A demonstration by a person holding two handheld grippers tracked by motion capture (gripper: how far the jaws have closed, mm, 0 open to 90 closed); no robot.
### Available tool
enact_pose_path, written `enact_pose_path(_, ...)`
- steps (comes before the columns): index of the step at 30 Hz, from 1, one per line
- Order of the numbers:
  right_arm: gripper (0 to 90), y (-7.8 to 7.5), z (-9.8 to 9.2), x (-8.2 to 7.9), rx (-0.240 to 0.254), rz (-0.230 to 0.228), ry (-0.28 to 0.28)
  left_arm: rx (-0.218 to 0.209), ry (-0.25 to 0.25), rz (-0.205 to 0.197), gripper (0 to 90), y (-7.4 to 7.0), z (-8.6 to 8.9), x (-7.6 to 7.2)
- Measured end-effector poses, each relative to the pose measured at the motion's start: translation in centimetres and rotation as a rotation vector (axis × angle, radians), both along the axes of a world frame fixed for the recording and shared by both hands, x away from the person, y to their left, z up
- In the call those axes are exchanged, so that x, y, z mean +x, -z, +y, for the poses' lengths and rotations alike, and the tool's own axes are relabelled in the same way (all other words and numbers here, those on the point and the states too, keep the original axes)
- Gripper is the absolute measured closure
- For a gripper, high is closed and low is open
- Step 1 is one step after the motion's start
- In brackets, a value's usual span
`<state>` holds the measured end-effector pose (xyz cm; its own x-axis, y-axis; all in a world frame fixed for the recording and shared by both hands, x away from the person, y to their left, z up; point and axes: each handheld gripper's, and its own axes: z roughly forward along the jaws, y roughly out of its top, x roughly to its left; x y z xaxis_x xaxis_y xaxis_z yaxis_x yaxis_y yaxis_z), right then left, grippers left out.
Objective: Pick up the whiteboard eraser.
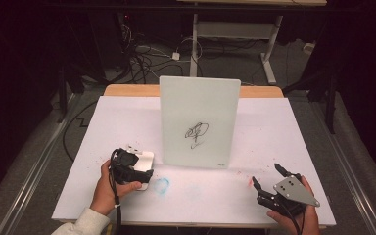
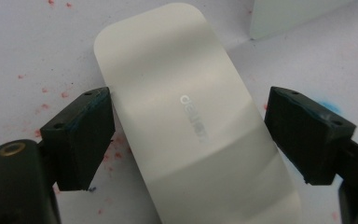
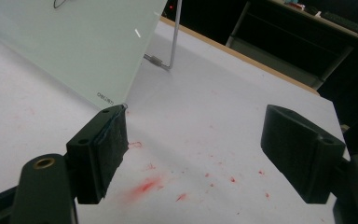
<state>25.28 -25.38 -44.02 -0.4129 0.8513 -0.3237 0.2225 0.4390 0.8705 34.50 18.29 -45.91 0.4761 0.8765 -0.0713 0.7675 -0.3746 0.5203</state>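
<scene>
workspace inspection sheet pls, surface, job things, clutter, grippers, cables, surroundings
Surface: white sheet covers the wooden table; red specks and a smear near the right gripper, a blue ring mark near the left.
Job's things: glass drawing board stands propped, black scribble on it; white eraser block lies flat left of it.
Clutter: nothing seen.
Grippers: left gripper open, jaws on either side of the eraser, not touching; right gripper open over bare sheet.
Cables: one trails from the left gripper; a tangle on the floor.
Surroundings: dark room, another desk frame behind.
</scene>
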Motion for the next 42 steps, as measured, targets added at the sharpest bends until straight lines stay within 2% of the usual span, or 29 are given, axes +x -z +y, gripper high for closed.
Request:
enact_pose_path(4,23.5,0.1,0.1,0.0,-0.002,0.003,0.0,-0.004,-0.027,0.011,14.5,0.3,-0.2,0.7)
enact_pose_path(8,23.8,0.1,0.2,0.0,-0.006,0.006,-0.004,-0.032,-0.045,0.036,14.7,0.7,-0.1,1.3)
enact_pose_path(14,24.9,0.2,0.2,0.0,-0.019,0.01,-0.01,-0.034,-0.042,0.043,13.9,1.4,-0.2,1.4)
enact_pose_path(15,24.9,0.2,0.2,0.0,-0.024,0.012,-0.013,-0.004,-0.045,0.03,17.0,1.4,-0.3,1.3)
enact_pose_path(16,24.9,0.3,0.2,0.0,-0.023,0.013,-0.012,0.02,-0.047,0.007,25.3,1.4,-0.4,1.2)
enact_pose_path(17,24.9,0.3,0.2,0.0,-0.029,0.013,-0.015,0.013,-0.044,0.01,27.6,1.4,-0.3,1.2)
enact_pose_path(20,24.9,0.3,0.3,0.1,-0.038,0.012,-0.021,0.004,-0.039,0.011,27.8,1.4,-0.2,1.2)
enact_pose_path(23,24.9,0.4,0.3,0.0,-0.035,0.021,-0.014,0.027,-0.02,0.007,28.1,1.3,-0.4,1.2)
enact_pose_path(25,24.9,0.4,0.3,0.0,-0.035,0.024,-0.015,0.03,-0.019,0.006,28.2,1.3,-0.3,1.1)
enact_pose_path(28,24.8,0.4,0.3,0.1,-0.043,0.024,-0.021,0.062,-0.029,-0.012,28.4,1.0,0.1,1.1)
enact_pose_path(30,24.8,0.5,0.3,0.1,-0.041,0.023,-0.02,0.03,-0.043,-0.03,28.4,0.8,0.6,1.1)
enact_pose_path(33,24.9,0.5,0.3,0.1,-0.043,0.023,-0.018,0.032,-0.035,-0.039,28.5,0.6,1.0,1.1)
enact_pose_path(36,24.8,0.4,0.2,0.1,-0.048,0.021,-0.021,0.063,-0.018,-0.06,28.5,0.2,1.2,0.9)
enact_pose_path(42,24.9,0.4,0.0,0.2,-0.041,0.017,-0.002,0.047,-0.02,-0.089,28.5,-0.4,1.8,0.8)
